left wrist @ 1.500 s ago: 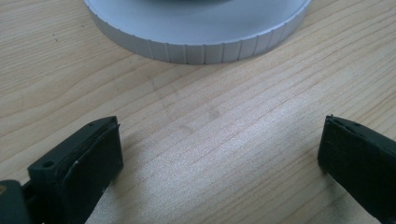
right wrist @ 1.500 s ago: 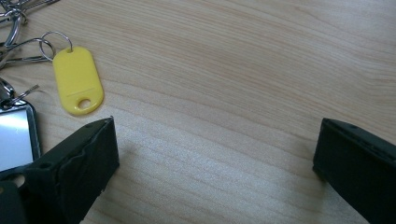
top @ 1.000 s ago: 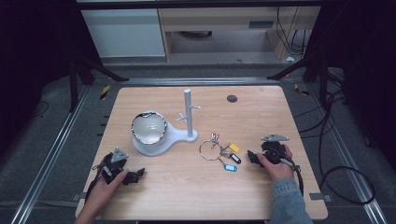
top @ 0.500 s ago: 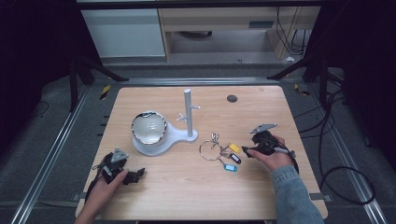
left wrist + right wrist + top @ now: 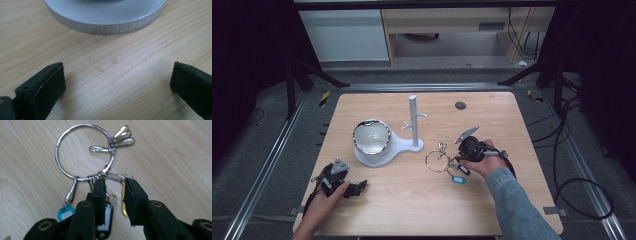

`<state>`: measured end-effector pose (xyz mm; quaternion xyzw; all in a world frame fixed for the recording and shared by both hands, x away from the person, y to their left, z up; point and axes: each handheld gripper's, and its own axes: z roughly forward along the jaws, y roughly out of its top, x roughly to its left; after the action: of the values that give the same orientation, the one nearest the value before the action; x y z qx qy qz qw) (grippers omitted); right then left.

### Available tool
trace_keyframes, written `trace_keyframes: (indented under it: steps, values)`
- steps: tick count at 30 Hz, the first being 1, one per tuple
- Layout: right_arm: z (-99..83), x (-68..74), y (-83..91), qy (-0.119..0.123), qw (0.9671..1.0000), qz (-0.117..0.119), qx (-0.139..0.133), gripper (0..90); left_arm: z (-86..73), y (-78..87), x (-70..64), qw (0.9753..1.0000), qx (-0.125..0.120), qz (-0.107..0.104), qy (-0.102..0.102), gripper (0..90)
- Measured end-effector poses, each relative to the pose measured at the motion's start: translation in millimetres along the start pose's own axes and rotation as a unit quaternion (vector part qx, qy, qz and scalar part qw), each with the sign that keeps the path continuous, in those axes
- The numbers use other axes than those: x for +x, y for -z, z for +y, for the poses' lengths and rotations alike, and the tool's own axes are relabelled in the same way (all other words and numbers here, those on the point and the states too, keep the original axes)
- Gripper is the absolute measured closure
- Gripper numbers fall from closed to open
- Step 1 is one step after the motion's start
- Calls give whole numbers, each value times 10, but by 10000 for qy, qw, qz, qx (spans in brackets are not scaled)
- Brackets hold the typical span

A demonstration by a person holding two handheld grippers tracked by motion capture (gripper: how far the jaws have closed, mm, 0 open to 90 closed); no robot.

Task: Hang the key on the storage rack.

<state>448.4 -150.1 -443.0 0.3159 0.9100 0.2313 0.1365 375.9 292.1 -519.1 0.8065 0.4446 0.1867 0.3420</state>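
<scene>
The right gripper (image 5: 113,195) has moved toward nine o'clock; half-open jaws straddle the key ring (image 5: 85,152), seemingly ungripped. The left gripper (image 5: 117,82) gapes empty.

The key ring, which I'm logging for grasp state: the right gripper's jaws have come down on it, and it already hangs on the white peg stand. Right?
Not quite. The right gripper is at the key ring, but the ring lies flat on the wooden table, apart from the white peg stand; the high view shows this.
</scene>
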Motion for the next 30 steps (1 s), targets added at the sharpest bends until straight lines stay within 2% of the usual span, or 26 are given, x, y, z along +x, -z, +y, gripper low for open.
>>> trace_keyframes:
  steps: [3, 6, 7, 8, 12, 13, 14, 18, 21, 27, 30]
  values:
    - [76, 53, -43, 120, 9999, 10, 90, 677, 0, 0, 0, 10000, 0, 1, 0, 0]
    - [189, 128, -154, 267, 9989, 18, 382, 646, 0, 0, 0, 10000, 0, 1, 1, 0]
    - [189, 128, -154, 267, 9989, 18, 382, 646, 0, 0, 0, 10000, 0, 1, 1, 0]
    - [224, 141, -206, 340, 9979, -5, 543, 652, 0, 0, 0, 10000, -1, 0, 1, 0]
    - [271, 135, -269, 459, 9957, -27, 804, 703, 0, 0, 1, 10000, -1, -3, -2, 0]
    - [271, 135, -269, 459, 9957, -27, 804, 703, 0, 0, 1, 10000, -1, -3, -2, 0]
    - [285, 115, -280, 551, 9947, -115, 862, 778, 0, 0, 1, 10000, 0, -6, -6, 0]
    - [284, 44, -296, 472, 9942, -100, 966, 822, 0, 0, 0, 10000, -1, -3, -4, 0]
    - [274, -2, -295, 449, 9936, -147, 1028, 816, 0, 0, 0, 10000, -1, -3, -4, 0]
    - [281, -47, -298, 446, 9941, -94, 983, 769, 0, 0, 0, 10000, -1, -4, -5, 0]
    - [312, -81, -308, 563, 9933, -109, 1004, 753, 0, 0, 0, 10000, -1, -3, -4, 0]
